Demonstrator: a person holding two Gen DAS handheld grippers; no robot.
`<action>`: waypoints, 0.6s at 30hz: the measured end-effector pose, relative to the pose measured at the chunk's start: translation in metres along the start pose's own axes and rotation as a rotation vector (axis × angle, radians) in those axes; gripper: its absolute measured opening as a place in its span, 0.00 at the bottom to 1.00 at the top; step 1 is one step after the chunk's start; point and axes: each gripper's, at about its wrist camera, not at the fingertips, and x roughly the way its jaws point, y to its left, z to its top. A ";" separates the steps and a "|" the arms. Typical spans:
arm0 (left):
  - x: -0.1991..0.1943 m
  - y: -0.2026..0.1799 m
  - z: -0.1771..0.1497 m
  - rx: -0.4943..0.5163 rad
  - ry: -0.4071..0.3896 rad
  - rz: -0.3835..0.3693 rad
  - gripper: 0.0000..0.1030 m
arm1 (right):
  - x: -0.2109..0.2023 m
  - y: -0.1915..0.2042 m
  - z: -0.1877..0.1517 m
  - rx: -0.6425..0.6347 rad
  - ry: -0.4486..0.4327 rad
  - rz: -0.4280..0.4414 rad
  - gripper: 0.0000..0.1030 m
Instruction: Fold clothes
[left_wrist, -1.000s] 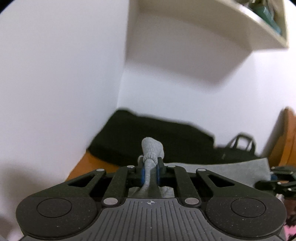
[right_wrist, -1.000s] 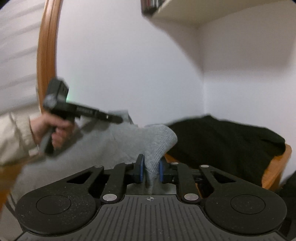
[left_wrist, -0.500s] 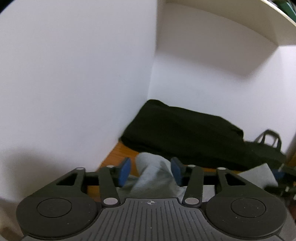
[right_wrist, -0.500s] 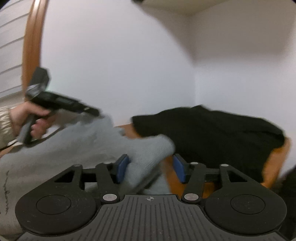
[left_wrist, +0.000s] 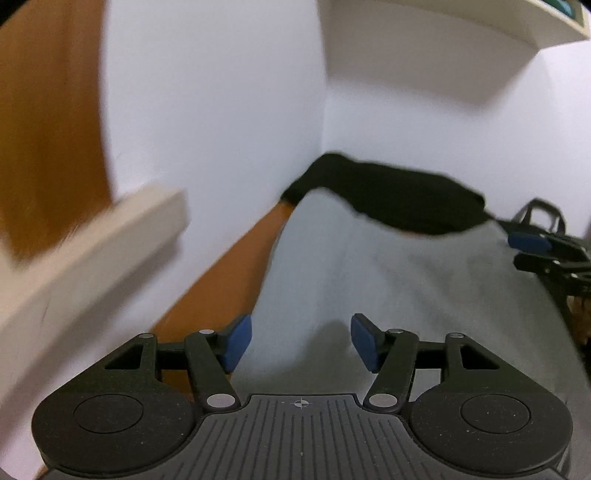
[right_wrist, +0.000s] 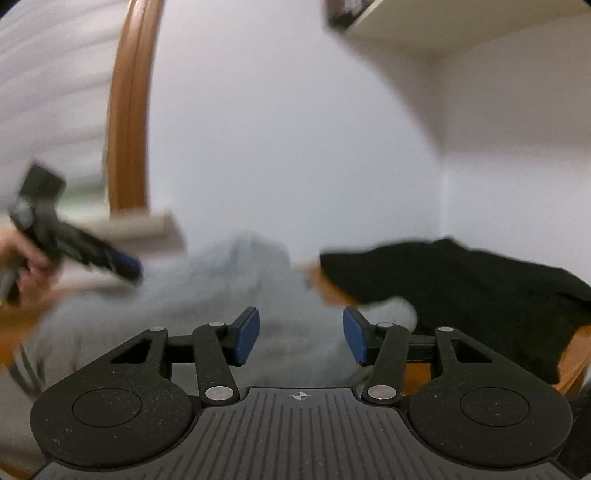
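A grey garment (left_wrist: 388, 277) lies spread on the wooden table (left_wrist: 221, 280); the right wrist view shows it blurred and bunched (right_wrist: 258, 280). My left gripper (left_wrist: 301, 343) hovers over its near left edge, jaws opening, the blue pads well apart and pressing nothing. My right gripper (right_wrist: 301, 336) stands over a grey fold with its jaws closing; the cloth lies between and below the pads, untouched by them. Each gripper shows in the other's view: the right gripper (left_wrist: 517, 253) at the far right, the left gripper (right_wrist: 129, 267) at the left, held by a hand (right_wrist: 22, 266).
A black garment (right_wrist: 461, 288) lies folded at the back of the table against the white wall. A pale sill (left_wrist: 92, 251) and an orange wooden frame (right_wrist: 127, 110) stand on the left. A shelf (left_wrist: 443, 37) hangs overhead. A dark bag handle (left_wrist: 546, 214) pokes up at the right.
Both grippers have let go of the grey cloth and stand open. The left one has swung back and to the left. The garment has dropped onto the table.
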 end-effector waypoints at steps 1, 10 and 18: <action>-0.001 0.002 -0.005 -0.004 0.019 0.030 0.62 | 0.006 -0.001 -0.004 -0.023 0.039 -0.033 0.39; -0.026 0.018 -0.032 -0.069 0.029 0.142 0.64 | -0.021 0.004 0.001 -0.041 0.051 -0.102 0.41; -0.070 0.009 -0.058 -0.283 -0.085 0.053 0.83 | -0.066 0.069 -0.003 -0.060 0.019 0.106 0.52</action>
